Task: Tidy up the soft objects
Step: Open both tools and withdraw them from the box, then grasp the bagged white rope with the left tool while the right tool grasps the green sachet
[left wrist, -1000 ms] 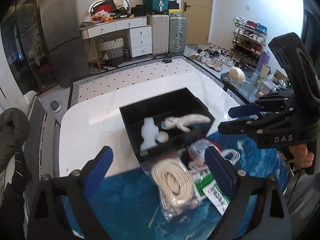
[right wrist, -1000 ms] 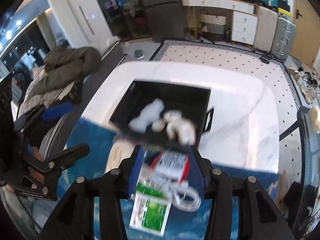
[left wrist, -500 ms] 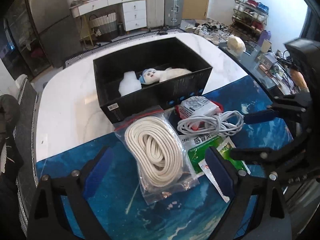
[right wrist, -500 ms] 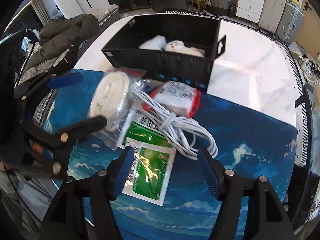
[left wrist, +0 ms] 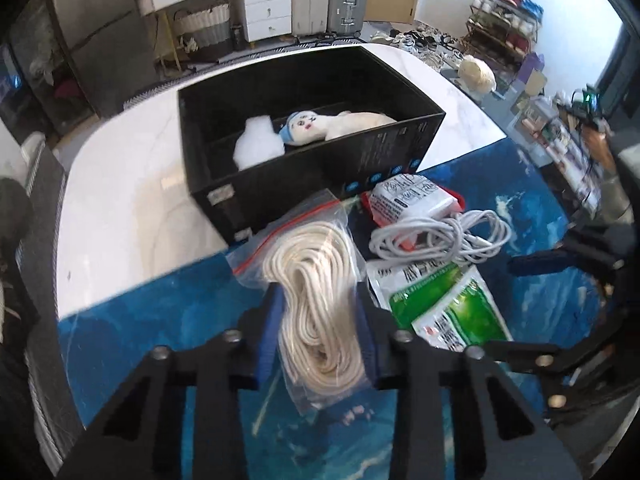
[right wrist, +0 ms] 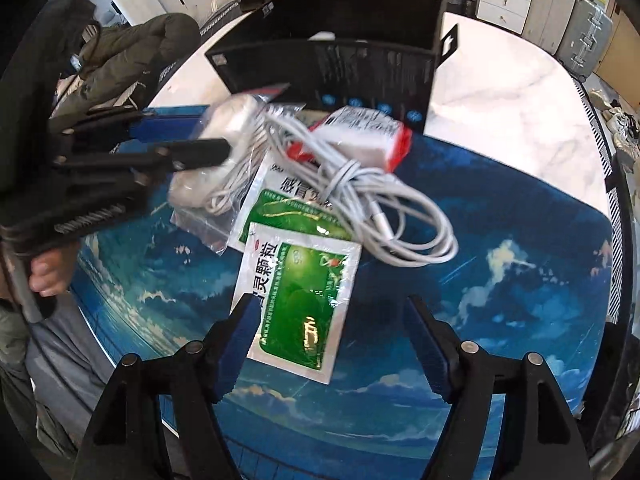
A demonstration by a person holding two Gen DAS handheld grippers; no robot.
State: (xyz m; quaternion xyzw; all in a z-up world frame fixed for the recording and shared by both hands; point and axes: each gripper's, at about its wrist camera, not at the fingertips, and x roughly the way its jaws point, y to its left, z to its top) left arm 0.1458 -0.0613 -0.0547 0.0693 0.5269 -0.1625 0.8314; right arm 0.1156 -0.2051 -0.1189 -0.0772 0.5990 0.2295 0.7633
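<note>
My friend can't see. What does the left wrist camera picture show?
The left gripper is closing on a bagged coil of white rope on a blue mat. Behind stands a black box holding a plush toy.

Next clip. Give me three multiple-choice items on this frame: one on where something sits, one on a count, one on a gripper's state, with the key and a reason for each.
1. Where is the plush toy?
A. On the blue mat
B. In the black box
C. Between the right fingers

2. How many green sachets lie on the mat?
A. Two
B. Four
C. None

3. What is between the left hand-held gripper's pads?
A. The white cable
B. Nothing
C. The bagged rope

Key:
1 B: the toy lies inside the black box beside white stuffing.
2 A: two overlapping sachets show in both views.
3 C: the blue pads flank the bagged rope as the jaws are closing; the cable lies apart.
</note>
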